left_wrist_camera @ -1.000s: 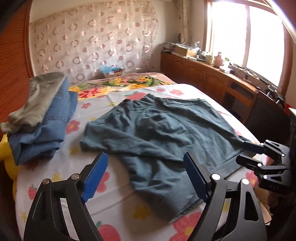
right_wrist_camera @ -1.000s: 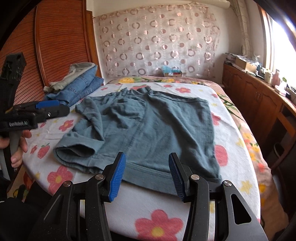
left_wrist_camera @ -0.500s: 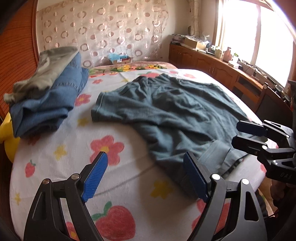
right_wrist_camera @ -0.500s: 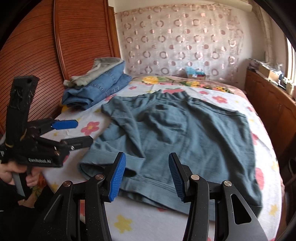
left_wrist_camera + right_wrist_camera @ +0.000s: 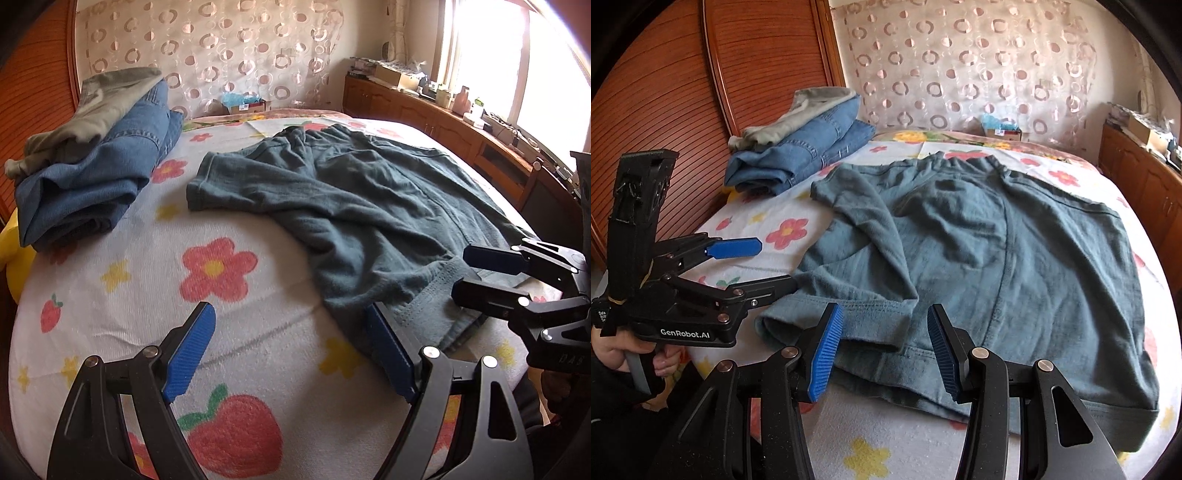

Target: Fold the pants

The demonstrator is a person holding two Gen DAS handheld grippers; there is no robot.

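Note:
Grey-green pants (image 5: 369, 206) lie spread and crumpled on the flowered bed sheet (image 5: 147, 295); they also show in the right wrist view (image 5: 1015, 266). My left gripper (image 5: 295, 350) is open and empty, low over the sheet just left of the near leg hem (image 5: 432, 314). My right gripper (image 5: 882, 350) is open and empty, just above the near hem (image 5: 871, 325). The left gripper also shows in the right wrist view (image 5: 768, 266), open beside the hem's left end. The right gripper shows in the left wrist view (image 5: 469, 273), open at the hem's right side.
A pile of folded blue jeans (image 5: 96, 184) with an olive garment (image 5: 103, 107) on top lies at the bed's left, by the wooden headboard (image 5: 701, 110). A wooden cabinet (image 5: 443, 118) runs under the window on the right. A small box (image 5: 247, 105) sits by the curtain.
Both grippers have moved left and down toward the near leg hem. The left gripper shifted off the pants over the bare sheet. Both stayed open.

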